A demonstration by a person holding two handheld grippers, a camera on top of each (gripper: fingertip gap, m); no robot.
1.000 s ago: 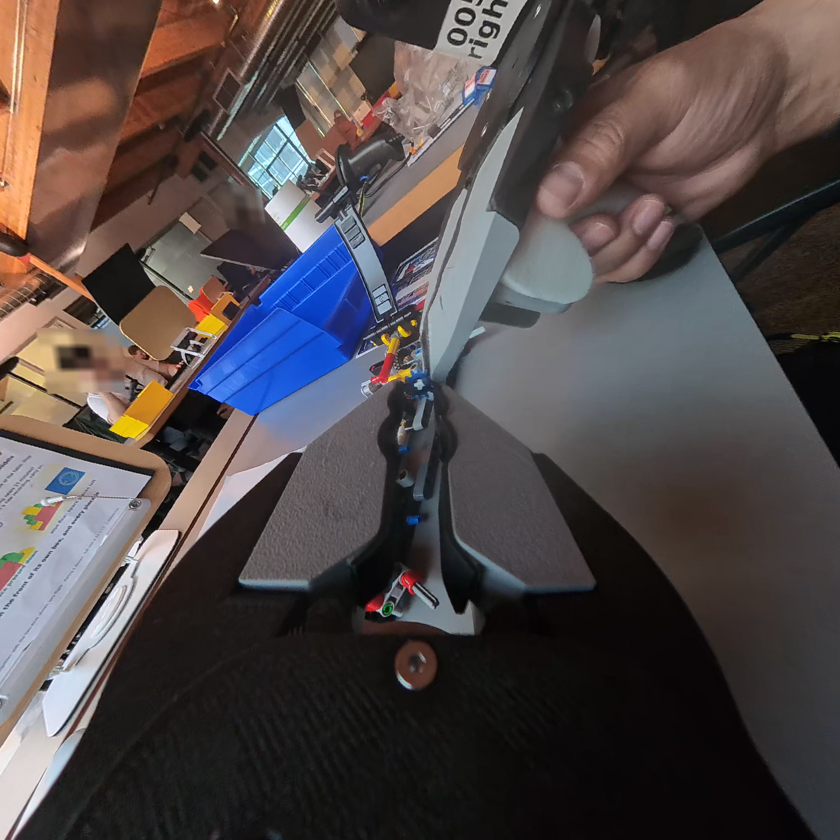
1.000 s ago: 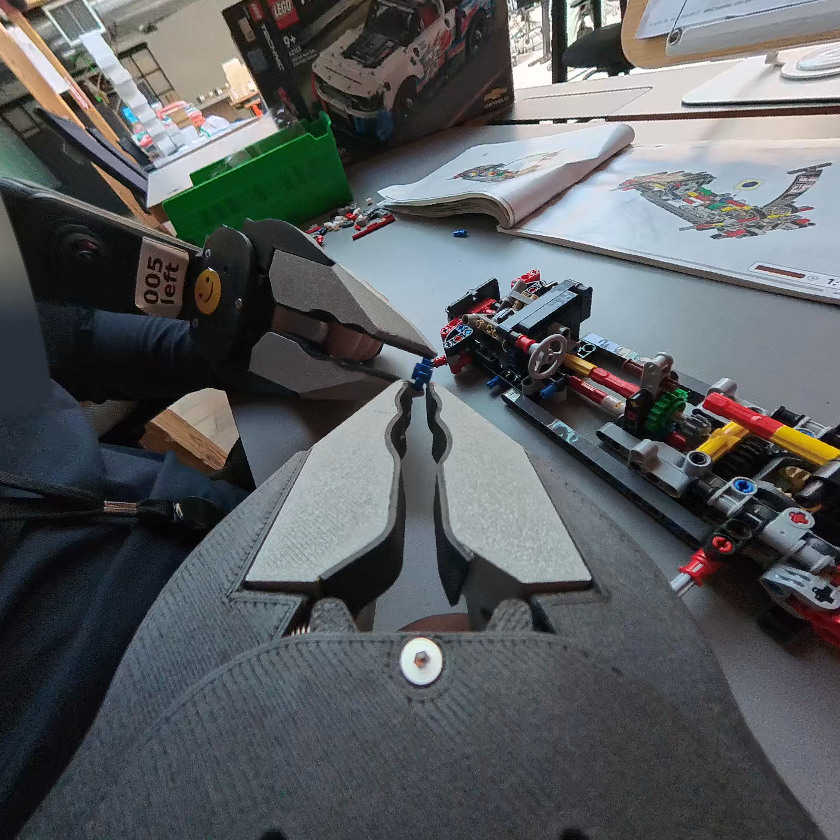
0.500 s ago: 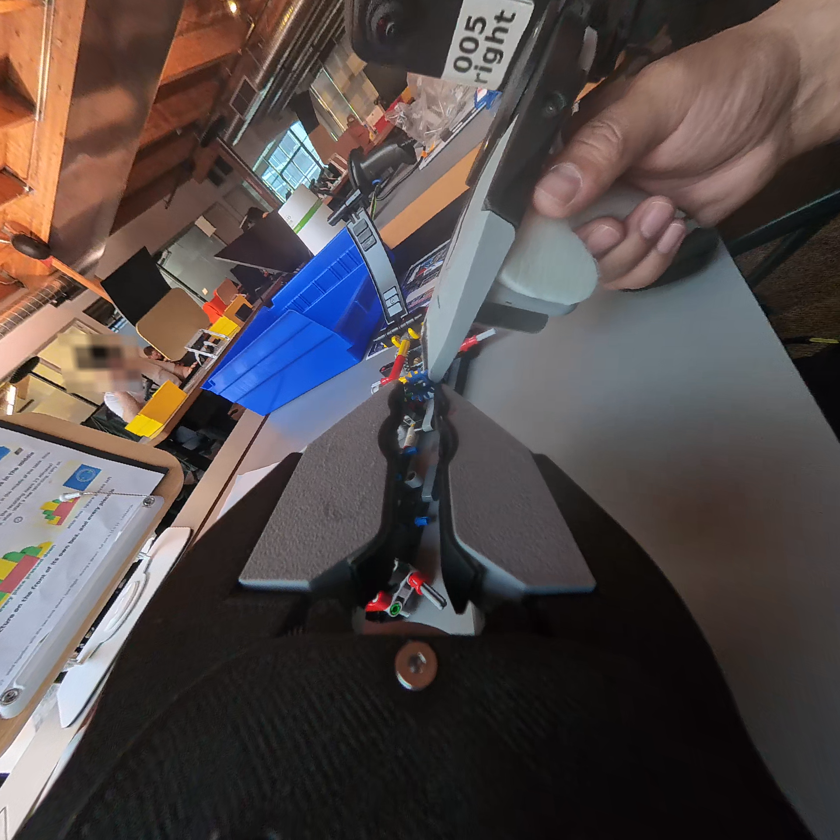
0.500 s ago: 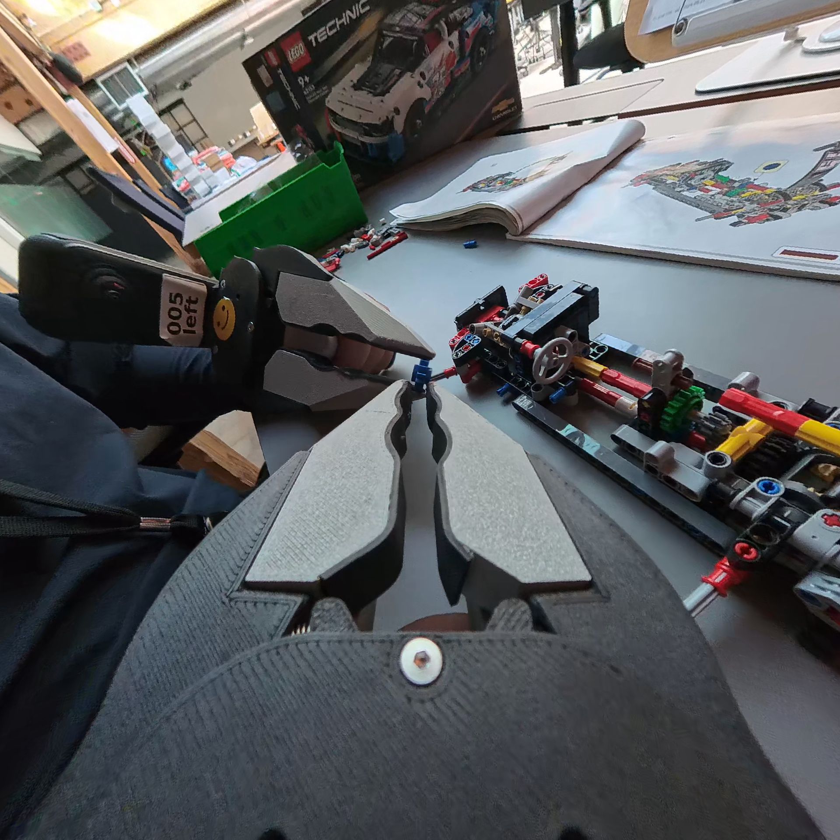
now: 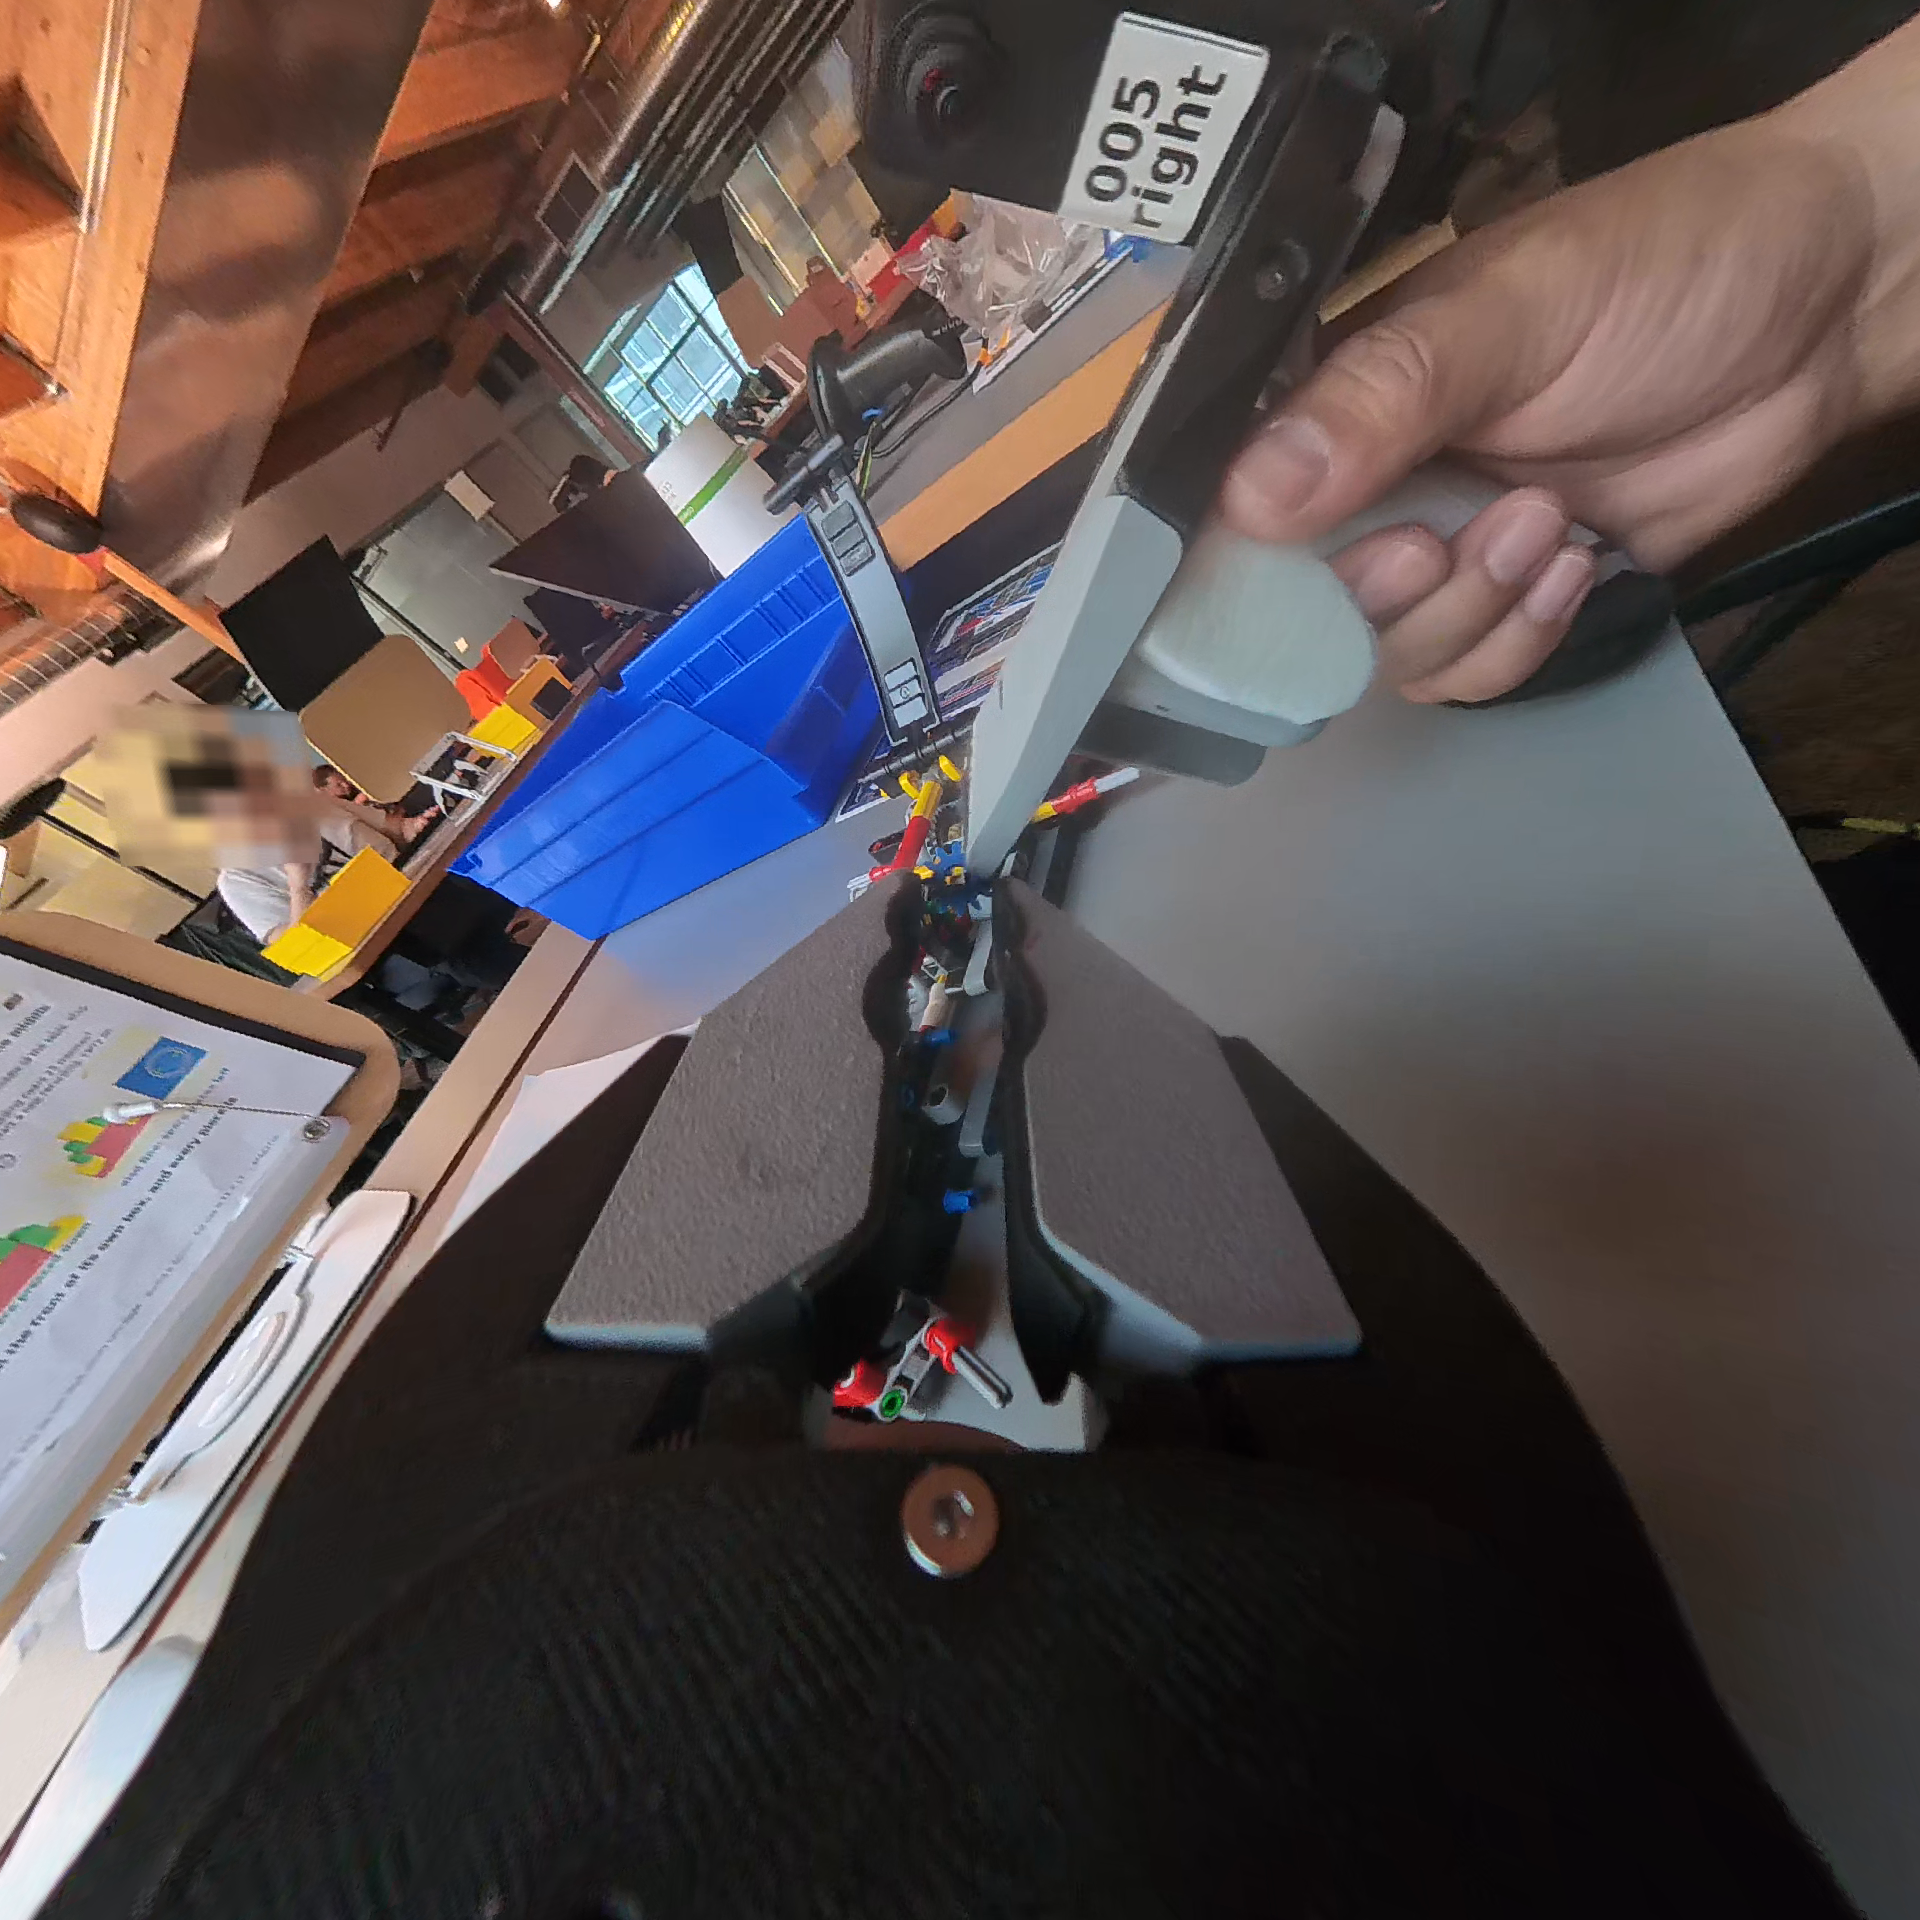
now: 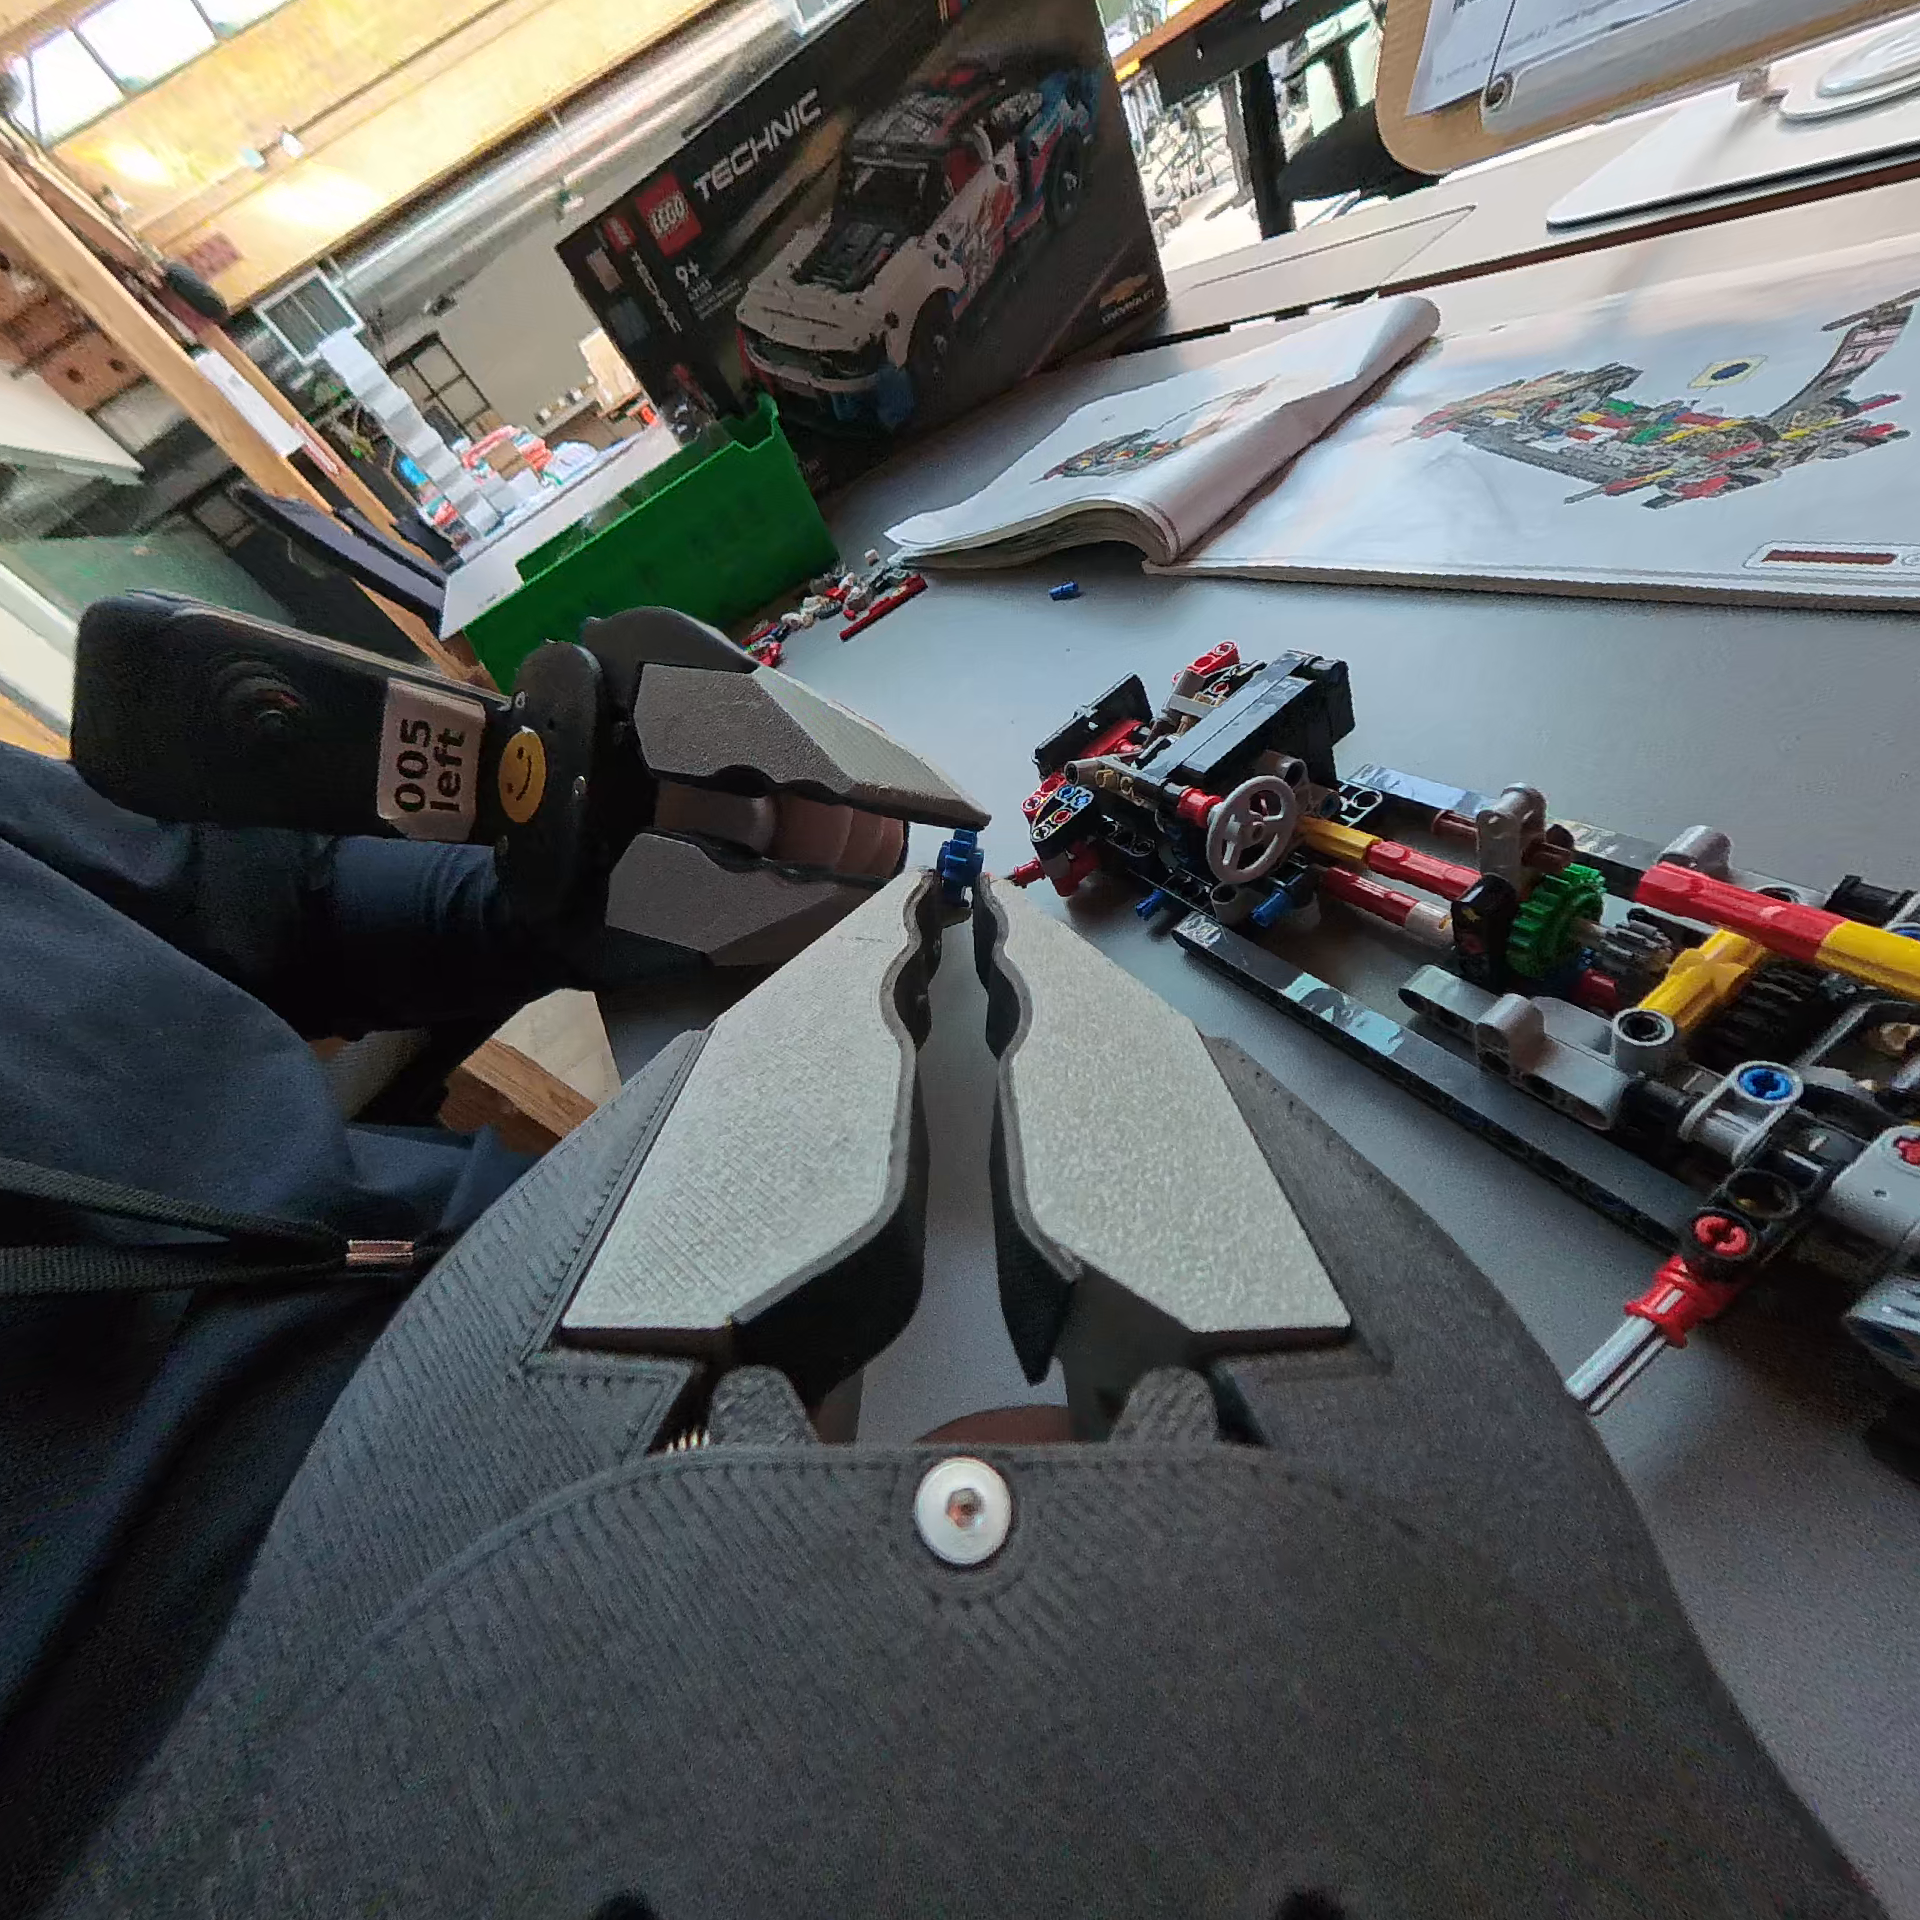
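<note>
Gear [image 6: 958,858], small and blue, sits pinched in left gripper [image 6: 951,847]; right gripper [image 6: 958,888] clenches at its underside, beside chassis [image 6: 1455,914].

Grey surface [image 6: 1558,665] lower right; wooden beams [image 5: 156,260] upper left; window [image 5: 665,364] upper centre, daylight; shelving [image 6: 416,436] upper left of right wrist view.

Beside you a green bin [image 6: 665,540] stands before a boxed toy car set [image 6: 862,239]. An open booklet [image 6: 1195,457] lies on the grey table [image 6: 1558,707]. A blue bin [image 5: 665,769] sits farther off, possibly two nested.
</note>
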